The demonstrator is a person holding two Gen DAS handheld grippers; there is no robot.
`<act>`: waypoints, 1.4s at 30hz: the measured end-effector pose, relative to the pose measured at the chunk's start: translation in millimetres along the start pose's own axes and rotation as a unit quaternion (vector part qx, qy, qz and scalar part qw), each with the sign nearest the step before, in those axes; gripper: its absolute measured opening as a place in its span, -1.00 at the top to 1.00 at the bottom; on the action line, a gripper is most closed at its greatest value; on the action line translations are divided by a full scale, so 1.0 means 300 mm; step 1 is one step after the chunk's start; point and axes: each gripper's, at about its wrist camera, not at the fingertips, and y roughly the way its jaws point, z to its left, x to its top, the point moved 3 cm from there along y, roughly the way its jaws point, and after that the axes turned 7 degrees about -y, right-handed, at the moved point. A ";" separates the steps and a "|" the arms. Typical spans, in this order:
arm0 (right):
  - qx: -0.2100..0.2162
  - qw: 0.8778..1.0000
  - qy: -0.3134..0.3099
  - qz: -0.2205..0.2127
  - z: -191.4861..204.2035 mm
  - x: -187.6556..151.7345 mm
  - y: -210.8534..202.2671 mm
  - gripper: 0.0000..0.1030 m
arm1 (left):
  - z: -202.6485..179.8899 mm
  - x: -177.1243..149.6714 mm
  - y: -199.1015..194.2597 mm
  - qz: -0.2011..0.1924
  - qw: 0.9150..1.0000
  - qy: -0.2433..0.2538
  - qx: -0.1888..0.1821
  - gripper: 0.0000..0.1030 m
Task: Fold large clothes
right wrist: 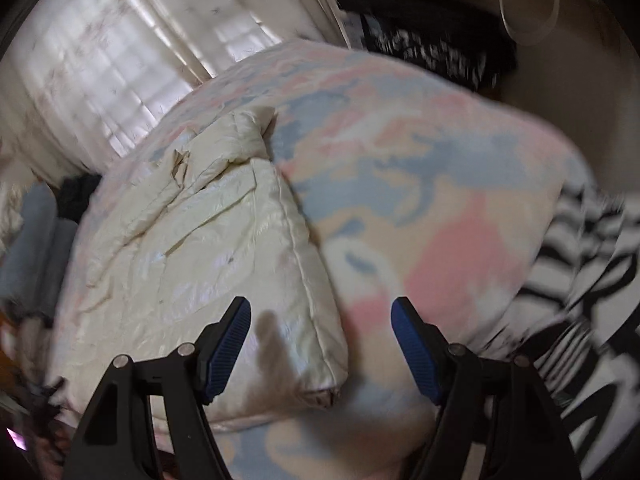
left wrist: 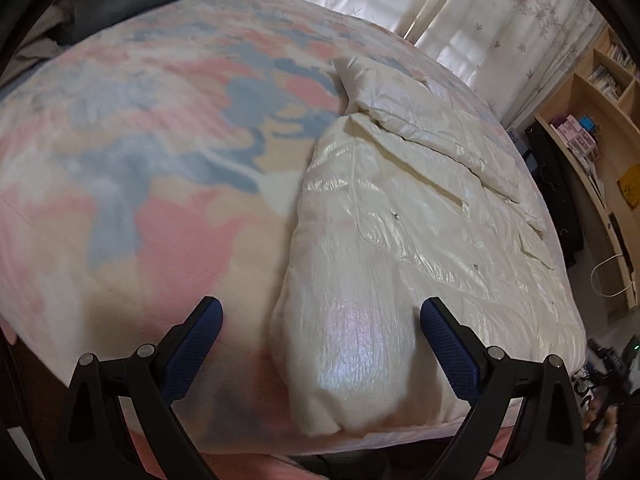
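Observation:
A shiny cream puffer jacket (left wrist: 400,220) lies on a bed with a pink, blue and cream blanket (left wrist: 140,140). It looks partly folded, with a sleeve laid across its top. My left gripper (left wrist: 320,320) is open and empty, hovering over the jacket's near left edge. In the right wrist view the jacket (right wrist: 192,248) lies at the left with its corner near the bottom. My right gripper (right wrist: 321,320) is open and empty above that corner and the blanket (right wrist: 440,200).
White flowered curtains (left wrist: 480,20) hang behind the bed. Wooden shelves (left wrist: 600,120) with books and boxes stand at the right. A black-and-white striped cloth (right wrist: 580,280) lies at the bed's right edge. Grey rolled fabric (right wrist: 36,248) sits at the left.

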 end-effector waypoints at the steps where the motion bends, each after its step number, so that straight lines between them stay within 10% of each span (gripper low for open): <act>1: 0.014 1.000 0.010 0.004 -0.005 -0.013 0.016 -0.41 | -0.004 -0.002 0.011 -0.002 1.000 -0.001 -0.001 -0.92; 15: 0.086 0.996 -0.015 -0.017 0.105 -0.100 0.152 -0.38 | -0.001 -0.036 0.070 -0.046 0.999 -0.018 -0.018 -0.97; 17: 0.103 0.994 -0.009 -0.022 0.094 -0.101 0.149 -0.11 | -0.013 -0.041 0.069 -0.048 0.998 -0.022 -0.022 -0.77; 21: 0.131 0.991 0.001 -0.022 0.114 -0.105 0.145 0.41 | -0.037 -0.046 0.076 -0.030 0.996 -0.053 -0.065 0.37; 25: 0.111 0.993 -0.005 -0.035 0.162 -0.073 0.112 0.58 | -0.089 -0.031 0.042 -0.044 0.995 -0.072 -0.048 0.73; 42: 0.121 0.974 -0.027 -0.192 0.327 0.097 -0.384 0.63 | -0.193 0.067 -0.410 -0.113 0.985 -0.094 -0.091 0.81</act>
